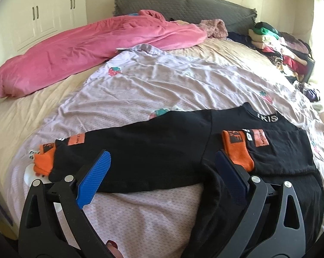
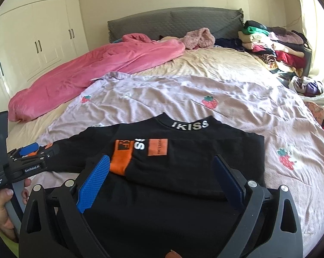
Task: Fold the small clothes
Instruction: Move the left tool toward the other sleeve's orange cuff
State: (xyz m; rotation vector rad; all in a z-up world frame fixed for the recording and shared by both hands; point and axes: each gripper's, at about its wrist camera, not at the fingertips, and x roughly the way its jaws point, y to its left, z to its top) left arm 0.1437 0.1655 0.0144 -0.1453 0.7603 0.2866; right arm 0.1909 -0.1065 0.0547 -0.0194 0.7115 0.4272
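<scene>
Claws hovering spread over a black top on the bed.

We are seeing the black top (image 2: 183, 154) lying flat at lower centre of both frames on the lilac strawberry sheet (image 2: 205, 90), one orange-cuffed sleeve (image 2: 121, 159) folded across its chest. We are holding the right claw (image 2: 162, 180) spread above its body, and the left claw (image 1: 162, 176) spread over the other sleeve, pinching nothing. A pink blanket (image 1: 86, 49) is lying upper left.

My left claw (image 1: 162, 172) hangs wide open over the black shirt (image 1: 162, 146). It lies flat on the bed (image 1: 162, 81).
</scene>
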